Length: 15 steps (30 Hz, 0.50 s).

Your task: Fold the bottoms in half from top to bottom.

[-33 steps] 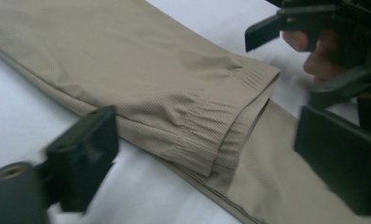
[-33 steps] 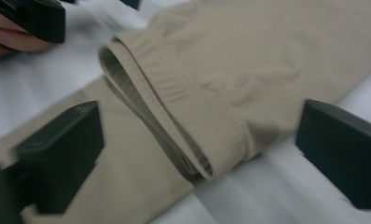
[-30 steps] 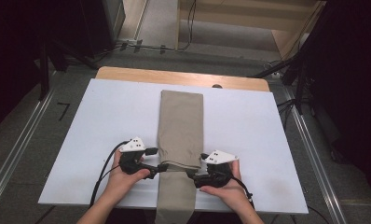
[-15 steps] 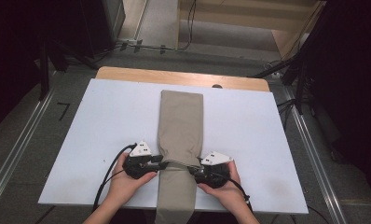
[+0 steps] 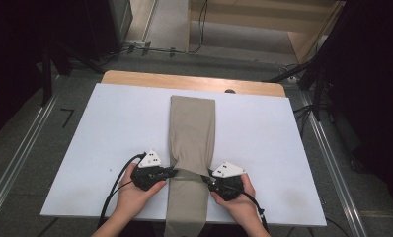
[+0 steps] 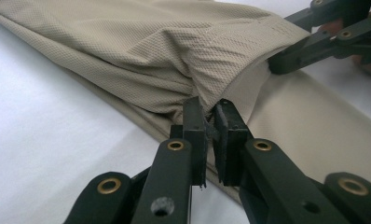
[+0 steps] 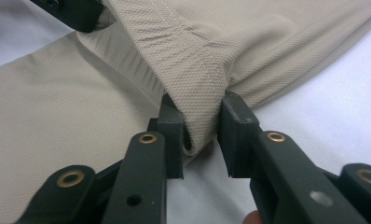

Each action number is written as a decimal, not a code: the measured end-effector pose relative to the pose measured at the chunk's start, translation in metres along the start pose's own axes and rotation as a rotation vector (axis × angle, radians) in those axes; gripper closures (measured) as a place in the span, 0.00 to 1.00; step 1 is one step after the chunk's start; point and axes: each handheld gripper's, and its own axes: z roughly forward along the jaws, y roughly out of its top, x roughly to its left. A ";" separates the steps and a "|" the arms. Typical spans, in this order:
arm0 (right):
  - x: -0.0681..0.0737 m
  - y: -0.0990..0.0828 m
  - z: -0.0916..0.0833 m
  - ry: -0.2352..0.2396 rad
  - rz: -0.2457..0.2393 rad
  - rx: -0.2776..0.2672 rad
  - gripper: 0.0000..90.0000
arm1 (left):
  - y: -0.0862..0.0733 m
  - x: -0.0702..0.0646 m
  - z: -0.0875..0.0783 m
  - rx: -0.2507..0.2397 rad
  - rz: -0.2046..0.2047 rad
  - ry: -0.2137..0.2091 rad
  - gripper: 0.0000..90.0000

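We are gripping the folded cloth [image 5: 192,133] near the board's [image 5: 110,128] front edge. The left gripper [image 6: 210,122] has just closed on its hem, and the right gripper [image 7: 200,123] has closed in, seemingly pinching too. Next, we judge, lift both corners together.

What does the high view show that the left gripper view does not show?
High view: the whole white board, the wooden table edge, both hands and the full length of the folded beige garment. Left gripper view: the left gripper, its jaws just closed, pinching a bunched fold of mesh fabric. Both: the garment, the board and the right gripper gripping the opposite edge.
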 end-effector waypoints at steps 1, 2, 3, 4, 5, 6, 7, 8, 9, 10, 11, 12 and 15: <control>-0.001 0.000 0.000 0.001 -0.001 -0.006 0.81 | 0.000 0.000 0.000 -0.002 0.004 -0.003 0.95; -0.001 0.000 -0.001 0.007 0.011 -0.007 0.81 | 0.001 -0.001 -0.001 -0.002 0.009 -0.006 0.95; -0.002 -0.001 -0.002 0.006 0.022 -0.016 0.84 | 0.001 -0.001 -0.001 -0.006 0.009 -0.012 0.95; -0.003 -0.001 -0.003 0.014 0.033 -0.028 0.84 | 0.001 -0.002 -0.002 -0.009 0.007 -0.012 0.95; -0.004 -0.001 -0.004 0.022 0.044 -0.036 0.84 | 0.002 -0.002 -0.002 -0.012 0.005 -0.014 0.95; -0.005 -0.002 -0.004 0.027 0.042 -0.042 0.84 | 0.002 -0.003 -0.002 -0.016 0.004 -0.016 0.95; -0.005 -0.002 -0.005 0.025 0.041 -0.047 0.84 | 0.002 -0.004 -0.003 -0.018 0.004 -0.018 0.95; -0.004 -0.002 -0.006 0.026 0.043 -0.050 0.85 | 0.002 -0.004 -0.004 -0.017 0.009 -0.021 0.95; -0.004 -0.002 -0.006 0.030 0.043 -0.052 0.85 | 0.002 -0.005 -0.005 -0.020 0.007 -0.023 0.95; -0.003 -0.002 -0.007 0.029 0.041 -0.050 0.85 | 0.001 -0.005 -0.006 -0.024 0.005 -0.029 0.95; -0.003 -0.002 -0.009 0.033 0.040 -0.055 0.85 | 0.001 -0.006 -0.008 -0.026 0.004 -0.030 0.95; -0.003 -0.002 -0.010 0.039 0.039 -0.061 0.86 | 0.001 -0.006 -0.009 -0.025 0.006 -0.034 0.95; 0.001 -0.001 -0.016 0.045 0.035 -0.069 0.86 | -0.001 -0.010 -0.013 -0.034 0.006 -0.040 0.95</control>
